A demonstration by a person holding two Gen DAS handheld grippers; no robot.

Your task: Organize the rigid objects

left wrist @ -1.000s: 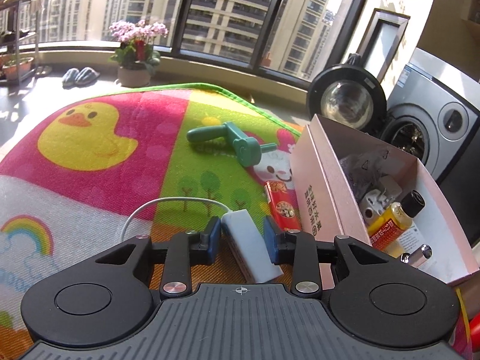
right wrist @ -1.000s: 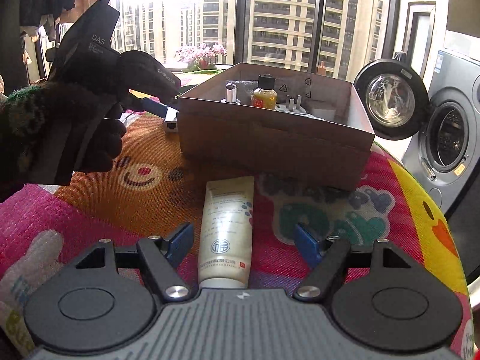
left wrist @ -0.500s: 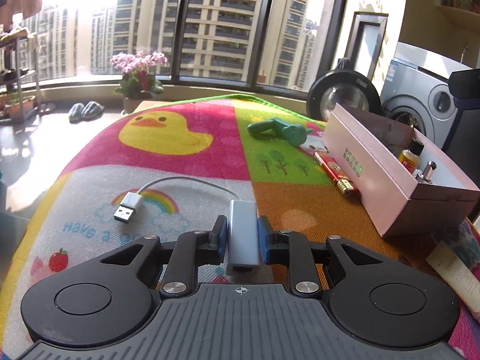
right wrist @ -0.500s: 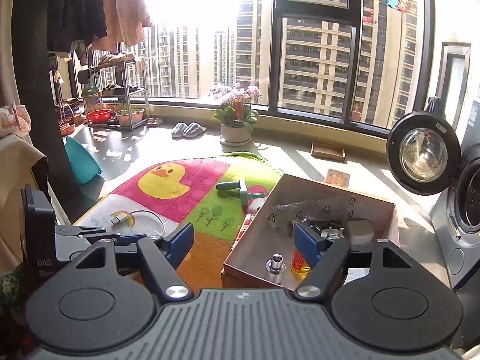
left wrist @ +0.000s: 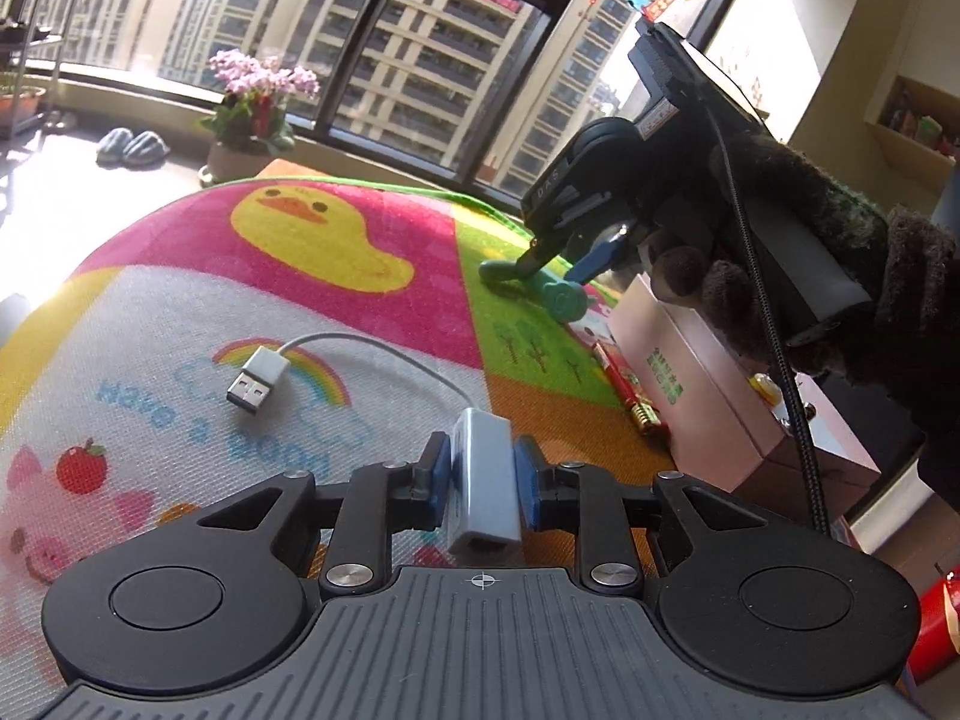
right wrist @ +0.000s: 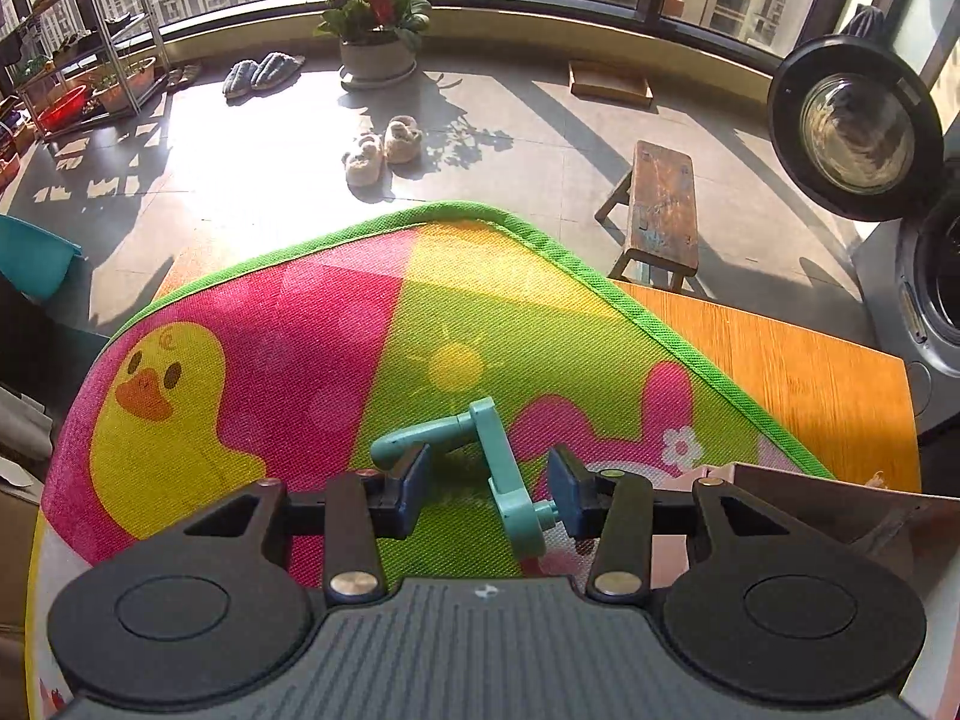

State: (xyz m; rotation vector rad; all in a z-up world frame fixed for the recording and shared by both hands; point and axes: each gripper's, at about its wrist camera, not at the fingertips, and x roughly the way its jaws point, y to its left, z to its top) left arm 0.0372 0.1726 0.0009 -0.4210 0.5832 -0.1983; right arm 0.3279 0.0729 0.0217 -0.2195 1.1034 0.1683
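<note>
While my left tongs (left wrist: 480,474) sit clamped on the grey adapter (left wrist: 483,480), its white cable (left wrist: 384,348) curls off toward ten o'clock and ends in a USB plug (left wrist: 258,381) lying flat on the play mat (left wrist: 150,324). At about two o'clock from the adapter a red and gold stick (left wrist: 627,387) lies touching the base of the pink box (left wrist: 708,384), what it is I cannot quite make out. My right tongs (right wrist: 489,489) stand apart, straddling the teal crank handle (right wrist: 480,450) on the green patch of the mat, near the mat's far edge; whether a pad touches it I cannot tell. The box's corner (right wrist: 828,510) shows at three o'clock, and bare wooden table (right wrist: 810,372) runs beyond at one o'clock.
</note>
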